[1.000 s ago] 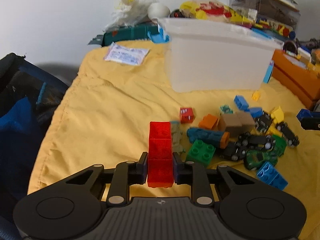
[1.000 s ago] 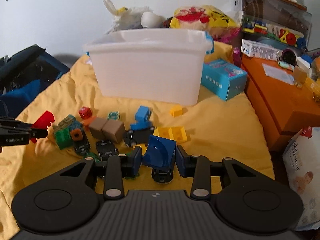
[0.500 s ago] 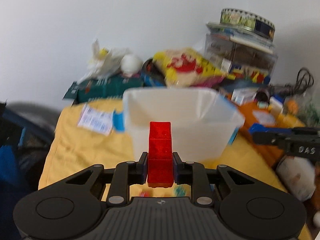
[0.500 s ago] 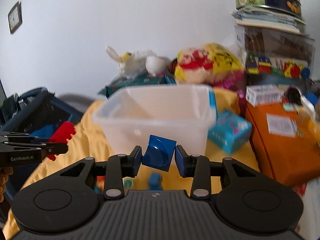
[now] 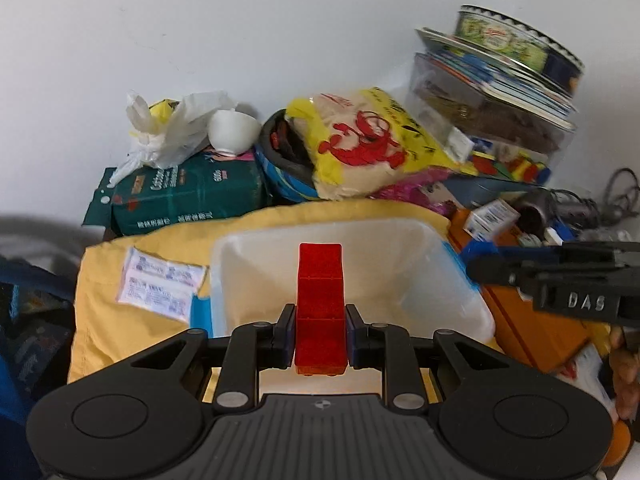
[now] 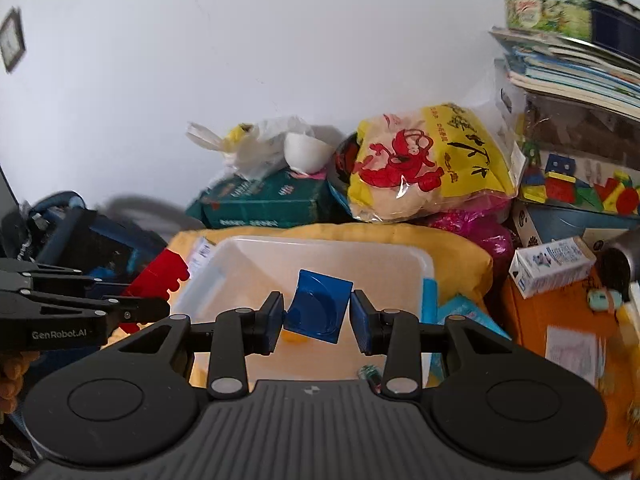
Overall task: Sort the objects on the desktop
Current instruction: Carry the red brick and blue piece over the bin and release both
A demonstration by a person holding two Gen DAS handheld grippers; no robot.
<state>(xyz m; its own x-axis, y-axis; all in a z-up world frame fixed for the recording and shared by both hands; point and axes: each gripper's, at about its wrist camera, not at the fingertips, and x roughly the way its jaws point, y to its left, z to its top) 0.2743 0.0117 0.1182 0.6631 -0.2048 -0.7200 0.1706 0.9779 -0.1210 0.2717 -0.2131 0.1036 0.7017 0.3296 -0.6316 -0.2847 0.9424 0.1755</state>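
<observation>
My left gripper (image 5: 319, 334) is shut on a long red brick (image 5: 320, 300), held over the near rim of a clear plastic bin (image 5: 472, 304). My right gripper (image 6: 318, 316) is shut on a blue block (image 6: 318, 306) with a curved face, tilted on edge above the same bin (image 6: 416, 256). In the right wrist view the left gripper (image 6: 132, 308) shows at the left edge with the red brick (image 6: 160, 280). The right gripper enters the left wrist view from the right, at the bin's right side. Something small and yellow lies on the bin's floor.
A yellow cloth (image 5: 104, 320) covers the table. Behind the bin lie a green package (image 5: 188, 196), a white bowl (image 5: 234, 130), and a yellow bag (image 5: 360, 144). An orange box (image 6: 560, 320) with a small carton stands right, under stacked books and a tin (image 6: 560, 12). A dark bag sits left.
Both grippers have risen from the toy pile on the cloth and moved toward the bin, each carrying its block. The loose toys have dropped out of sight.
</observation>
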